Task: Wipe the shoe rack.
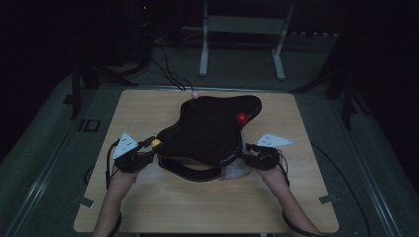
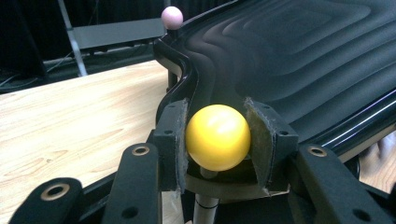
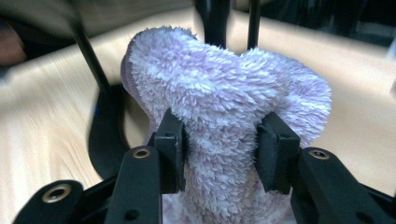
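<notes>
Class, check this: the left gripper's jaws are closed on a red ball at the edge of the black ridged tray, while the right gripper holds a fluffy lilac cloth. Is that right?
Not quite. The ball between the left gripper jaws is yellow, not red, as the left gripper view shows. It does sit at the edge of the black ridged tray, and the right gripper does hold the fluffy lilac cloth.

A black ridged tray [image 1: 207, 131] sits on a wooden desk [image 1: 148, 207], a red ball [image 1: 241, 118] on top, as the left claw [image 1: 150, 146] meets a yellow ball [image 1: 156, 143] and the right claw [image 1: 247, 152] nears a pale cloth [image 1: 237, 170].
</notes>
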Motion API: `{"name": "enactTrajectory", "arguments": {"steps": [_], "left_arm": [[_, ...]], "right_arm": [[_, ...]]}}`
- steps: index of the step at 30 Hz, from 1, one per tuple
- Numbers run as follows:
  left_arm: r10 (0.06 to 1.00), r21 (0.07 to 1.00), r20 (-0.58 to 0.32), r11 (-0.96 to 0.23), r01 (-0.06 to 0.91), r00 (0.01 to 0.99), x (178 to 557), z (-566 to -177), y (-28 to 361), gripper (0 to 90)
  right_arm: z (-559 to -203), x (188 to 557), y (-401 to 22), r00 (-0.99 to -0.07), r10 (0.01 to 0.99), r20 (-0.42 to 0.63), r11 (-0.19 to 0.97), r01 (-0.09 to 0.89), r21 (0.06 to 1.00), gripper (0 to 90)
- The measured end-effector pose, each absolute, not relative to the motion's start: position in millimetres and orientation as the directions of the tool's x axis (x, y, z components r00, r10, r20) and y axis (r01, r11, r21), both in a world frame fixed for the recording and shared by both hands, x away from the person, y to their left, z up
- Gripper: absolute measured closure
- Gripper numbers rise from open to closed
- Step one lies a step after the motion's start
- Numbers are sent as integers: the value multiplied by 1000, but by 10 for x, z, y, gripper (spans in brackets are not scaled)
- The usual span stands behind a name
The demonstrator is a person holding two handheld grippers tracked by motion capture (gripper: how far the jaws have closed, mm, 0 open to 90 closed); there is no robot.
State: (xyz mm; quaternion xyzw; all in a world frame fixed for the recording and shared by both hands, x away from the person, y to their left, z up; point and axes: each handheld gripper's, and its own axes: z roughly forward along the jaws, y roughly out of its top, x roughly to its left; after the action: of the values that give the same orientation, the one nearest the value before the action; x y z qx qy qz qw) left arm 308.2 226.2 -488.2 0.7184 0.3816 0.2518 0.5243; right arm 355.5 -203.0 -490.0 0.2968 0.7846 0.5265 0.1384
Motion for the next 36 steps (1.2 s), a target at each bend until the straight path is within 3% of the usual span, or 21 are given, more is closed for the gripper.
{"name": "enactTrajectory", "arguments": {"steps": [4, 7, 8, 11, 20, 25, 26, 27, 33, 36], "left_arm": [[811, 945, -36, -162, 283, 584, 3085, -4881, 2264, 591], [809, 947, -37, -158, 279, 586, 3084, -4891, 2261, 591], [810, 947, -38, -157, 279, 586, 3087, -4892, 2263, 591], [813, 946, -27, -167, 277, 581, 3084, -4885, 2247, 591], [817, 948, -31, -158, 276, 575, 3076, -4894, 2243, 591], [816, 948, -35, -156, 278, 577, 3078, -4896, 2250, 590], [816, 948, -36, -155, 279, 577, 3078, -4895, 2250, 590], [817, 948, -35, -155, 277, 576, 3078, -4897, 2248, 590], [815, 947, -31, -160, 277, 578, 3079, -4892, 2249, 590], [819, 948, -23, -165, 274, 573, 3074, -4891, 2237, 590]], "right_arm": [[-4648, 3550, -2048, -796, 601, 76, 206, 246, 947, 537], [-4497, 3600, -2006, -803, 593, 53, 195, 207, 959, 572], [-4517, 3630, -1982, -798, 600, 59, 205, 225, 952, 620], [-4635, 3685, -1954, -802, 589, 95, 213, 268, 940, 646], [-5125, 3708, -1924, -783, 609, 123, 263, 346, 901, 649], [-5451, 3715, -1913, -774, 622, 116, 348, 407, 845, 653], [-5521, 3717, -1939, -773, 617, 148, 318, 417, 851, 652], [-5538, 3716, -1957, -769, 615, 172, 296, 428, 854, 652], [-5336, 3703, -1911, -775, 625, 94, 379, 406, 832, 622], [-5217, 3659, -1944, -772, 627, 105, 324, 380, 866, 572]]}}
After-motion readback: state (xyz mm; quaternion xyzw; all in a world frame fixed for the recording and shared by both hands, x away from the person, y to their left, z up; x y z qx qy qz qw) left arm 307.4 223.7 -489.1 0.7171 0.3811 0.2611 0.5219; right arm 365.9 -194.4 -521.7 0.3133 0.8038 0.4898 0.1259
